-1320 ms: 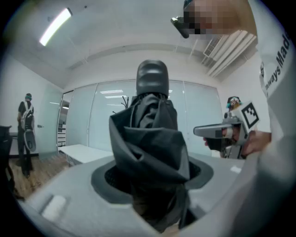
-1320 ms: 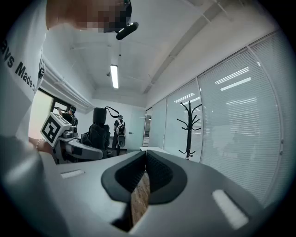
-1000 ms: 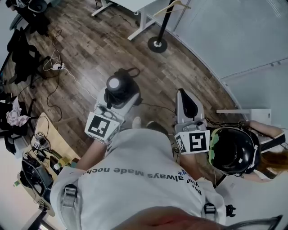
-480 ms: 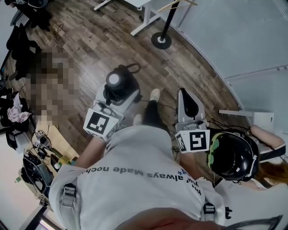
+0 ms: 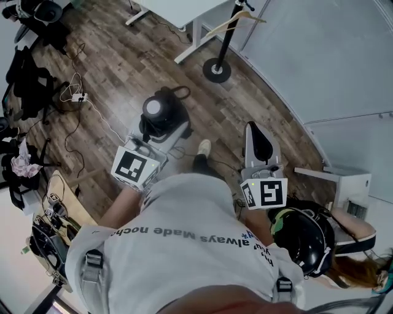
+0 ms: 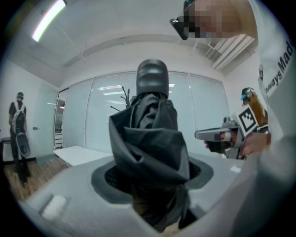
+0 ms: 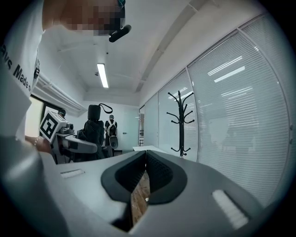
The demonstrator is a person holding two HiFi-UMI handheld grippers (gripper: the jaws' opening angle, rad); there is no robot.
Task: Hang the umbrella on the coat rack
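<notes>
- Head view looks down over the shoulders of a person in a pale grey shirt who stands on a dark wood-plank floor with a gripper in each hand.
- The left gripper is clamped round a black folded umbrella, which points up out of it. The rounded handle end faces the camera, and a strap loop shows at that end.
- Left gripper view shows it plainly: the bunched black fabric fills the gap between the jaws, with the smooth grey handle knob at the far end.
- The right gripper is held out level beside the left one, and the two are apart.
- Right gripper view shows its jaws pressed together with nothing between them. Only a thin slit of floor shows through.
- The black metal coat rack stands on its round base ahead of the person, beside the frosted glass wall and near the leg of a white table.
- The umbrella is well apart from the rack, with open floor between them.
- From the right gripper's side the rack's curved hooks show bare against the blinds.
- A second person in a dark helmet stands close behind the right gripper.
- Cables trail over the floor to the left.
</notes>
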